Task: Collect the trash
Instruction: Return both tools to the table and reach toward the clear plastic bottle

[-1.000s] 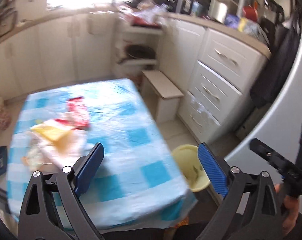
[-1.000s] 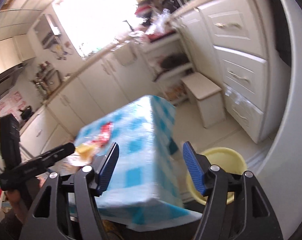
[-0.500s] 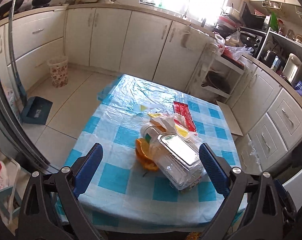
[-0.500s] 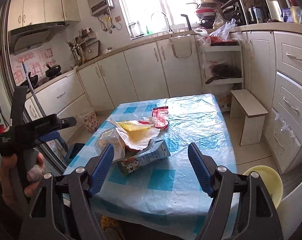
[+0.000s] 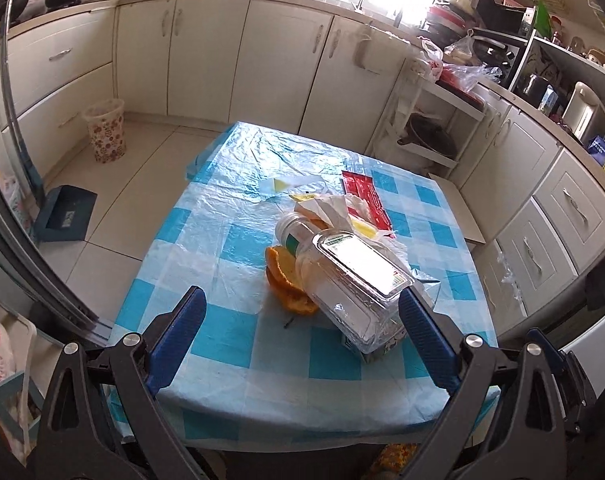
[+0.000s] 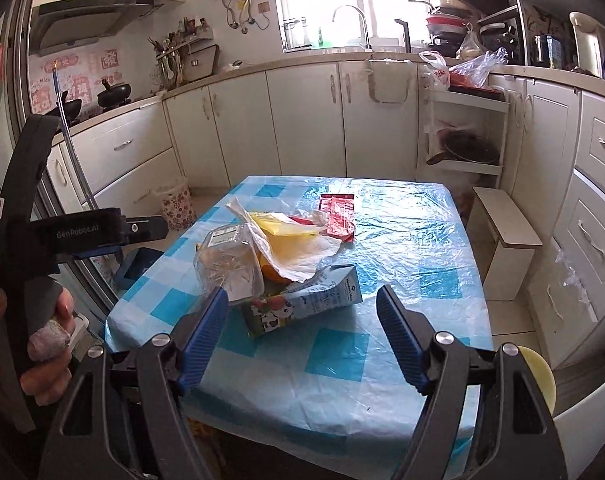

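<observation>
A heap of trash lies on the blue-checked table (image 5: 238,344). In it are a clear plastic jar (image 5: 342,276) on its side, orange peel (image 5: 282,284), a milk carton (image 6: 302,304), crumpled white paper (image 6: 298,252) with a yellow wrapper, and a red wrapper (image 5: 364,198). My left gripper (image 5: 300,312) hangs open above the table's near edge, its fingers either side of the jar and short of it. My right gripper (image 6: 302,320) is open too, framing the carton from a distance. Both hold nothing. A hand (image 6: 46,340) carries the left gripper's handle at the right view's left edge.
A yellow bin (image 6: 538,376) stands on the floor at the table's near right corner. A floral wastebasket (image 5: 106,130) and a blue dustpan (image 5: 64,214) sit on the floor to the left. A low stool (image 6: 506,236) stands beside the drawers at right. Cabinets ring the room.
Both views swung from a blurred look at the table's right side and the yellow bin round to the trash heap, then crept slightly closer. The right jaws widened a little.
</observation>
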`<state>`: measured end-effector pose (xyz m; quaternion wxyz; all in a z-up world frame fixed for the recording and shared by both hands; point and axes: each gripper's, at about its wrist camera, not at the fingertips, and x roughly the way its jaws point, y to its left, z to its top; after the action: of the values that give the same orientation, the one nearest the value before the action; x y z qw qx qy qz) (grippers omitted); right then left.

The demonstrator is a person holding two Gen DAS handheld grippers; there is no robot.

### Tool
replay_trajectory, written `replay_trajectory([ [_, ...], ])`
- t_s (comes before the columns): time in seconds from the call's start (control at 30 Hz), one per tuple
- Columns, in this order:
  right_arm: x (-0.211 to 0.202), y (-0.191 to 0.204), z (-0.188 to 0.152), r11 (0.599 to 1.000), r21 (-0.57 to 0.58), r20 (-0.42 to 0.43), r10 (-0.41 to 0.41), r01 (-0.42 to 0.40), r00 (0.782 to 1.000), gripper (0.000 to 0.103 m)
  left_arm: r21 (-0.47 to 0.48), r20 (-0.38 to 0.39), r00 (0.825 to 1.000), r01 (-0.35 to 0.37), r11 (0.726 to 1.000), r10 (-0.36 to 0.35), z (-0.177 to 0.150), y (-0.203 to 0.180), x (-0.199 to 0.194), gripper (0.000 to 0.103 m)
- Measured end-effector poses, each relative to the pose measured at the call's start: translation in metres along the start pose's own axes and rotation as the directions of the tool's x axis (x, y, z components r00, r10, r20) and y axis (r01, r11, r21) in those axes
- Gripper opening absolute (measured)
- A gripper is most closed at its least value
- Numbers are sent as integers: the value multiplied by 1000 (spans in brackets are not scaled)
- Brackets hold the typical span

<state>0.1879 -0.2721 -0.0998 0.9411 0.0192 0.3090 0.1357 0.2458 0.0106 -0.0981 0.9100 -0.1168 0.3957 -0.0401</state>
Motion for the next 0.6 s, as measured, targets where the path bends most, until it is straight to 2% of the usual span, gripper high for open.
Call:
replay_trajectory([
  [0.17,1,-4,0,1000,15,-8,5,-5,1000,74,9,-19,1000,1,1000,-1,-2,-5,6,93],
  [0.33,6,0,0,999,2,-34,53,-53,998,74,0,-27,1000,-16,1000,16,-2,-4,10,93],
  [0.5,28,19,-2,984,-6,-120,177,-179,977,76,-48,-31,999,-44,998,42,2,12,10,93],
  [0.6,49,28,-4,977,18,-187,214,-214,959,77,-108,-39,998,-58,992,54,4,29,10,93],
])
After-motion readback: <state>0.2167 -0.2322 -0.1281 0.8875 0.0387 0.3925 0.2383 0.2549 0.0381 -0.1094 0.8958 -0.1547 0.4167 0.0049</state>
